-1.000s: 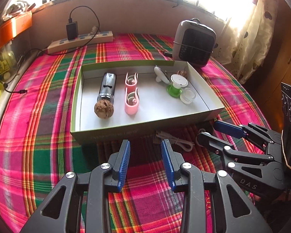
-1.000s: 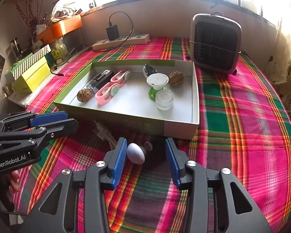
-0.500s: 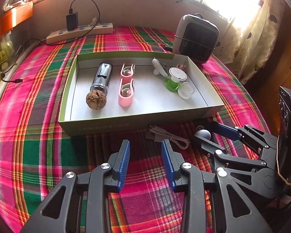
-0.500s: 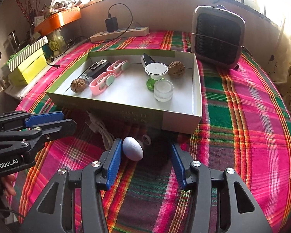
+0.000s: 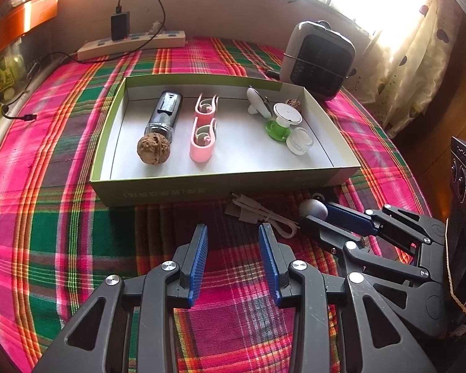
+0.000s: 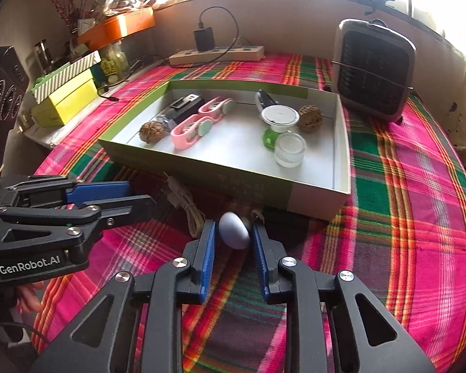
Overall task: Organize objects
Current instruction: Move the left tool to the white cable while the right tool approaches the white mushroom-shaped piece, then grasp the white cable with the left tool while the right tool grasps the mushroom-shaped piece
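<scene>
Plaid tablecloth [image 6: 404,233], pink and green, spread under all items; window light behind.

Item 1: shallow box [image 6: 320,199], open top, lying just ahead of both my tools. Contents, seen from my right tool: 2 walnuts, 2 pink clips [image 6: 198,124], 1 dark device, 1 green-based stand, 1 clear jar [image 6: 290,154].

Item 2: white cable [image 5: 261,214], coiled loose on the cloth, ahead of my left tool and left of my right one, outside the box.

Item 3: pale egg-shaped object [image 6: 234,230], on the cloth just short of the box's near wall. 1 second ago it sat loose between wide-spread pads; now my right gripper [image 6: 233,236] has closed in, both blue pads touching its sides. I judge the grasp made, lift not begun.

Item 4: left gripper [image 5: 233,233], pads apart, holding nothing, hovering over bare cloth as before.

Remaining, by my reckoning: carry the egg-shaped object forward into the box, then the cable. Its rounded shell may squirt from flat pads.
</scene>
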Motion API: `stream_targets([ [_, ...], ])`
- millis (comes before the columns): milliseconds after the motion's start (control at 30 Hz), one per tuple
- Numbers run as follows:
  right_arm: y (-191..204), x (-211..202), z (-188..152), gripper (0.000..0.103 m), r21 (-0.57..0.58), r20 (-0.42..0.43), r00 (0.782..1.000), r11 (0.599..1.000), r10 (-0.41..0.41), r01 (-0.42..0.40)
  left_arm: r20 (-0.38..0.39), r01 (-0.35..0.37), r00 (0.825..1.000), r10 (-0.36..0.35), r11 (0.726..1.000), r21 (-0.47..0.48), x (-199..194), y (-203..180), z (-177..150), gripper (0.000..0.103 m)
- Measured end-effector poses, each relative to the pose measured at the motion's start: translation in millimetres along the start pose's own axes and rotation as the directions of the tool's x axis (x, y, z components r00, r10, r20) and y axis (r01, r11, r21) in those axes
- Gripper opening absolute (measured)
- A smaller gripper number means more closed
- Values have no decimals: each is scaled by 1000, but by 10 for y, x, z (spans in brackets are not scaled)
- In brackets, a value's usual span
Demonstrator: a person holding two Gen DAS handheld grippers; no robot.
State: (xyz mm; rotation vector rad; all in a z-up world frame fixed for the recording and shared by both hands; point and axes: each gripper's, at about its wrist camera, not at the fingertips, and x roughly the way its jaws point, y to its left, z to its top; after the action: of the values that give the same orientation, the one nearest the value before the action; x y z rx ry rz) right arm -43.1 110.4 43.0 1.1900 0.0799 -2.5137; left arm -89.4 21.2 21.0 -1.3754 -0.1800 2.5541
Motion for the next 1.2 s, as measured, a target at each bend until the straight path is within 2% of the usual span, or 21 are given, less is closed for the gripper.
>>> stream_targets([
  [700,426,73,-35,24,-104,-45,987,982,153,-157,-4,27,1000,-27,995,-98,-30,201,-22,32],
  [900,280,-22,-62,24,-73,-33,994,992,101,-103,-12,26,1000,-28,996,-87,9,160,-1,32],
  [1167,-83,-183,-54,24,46,10,1000,999,-28,27,-24,-42,999,41,997,-70,100,90,62,32],
  [1200,-113,-180,-45,27,60,12,999,998,-32,31,-21,-46,999,45,997,-69,96,84,63,32],
])
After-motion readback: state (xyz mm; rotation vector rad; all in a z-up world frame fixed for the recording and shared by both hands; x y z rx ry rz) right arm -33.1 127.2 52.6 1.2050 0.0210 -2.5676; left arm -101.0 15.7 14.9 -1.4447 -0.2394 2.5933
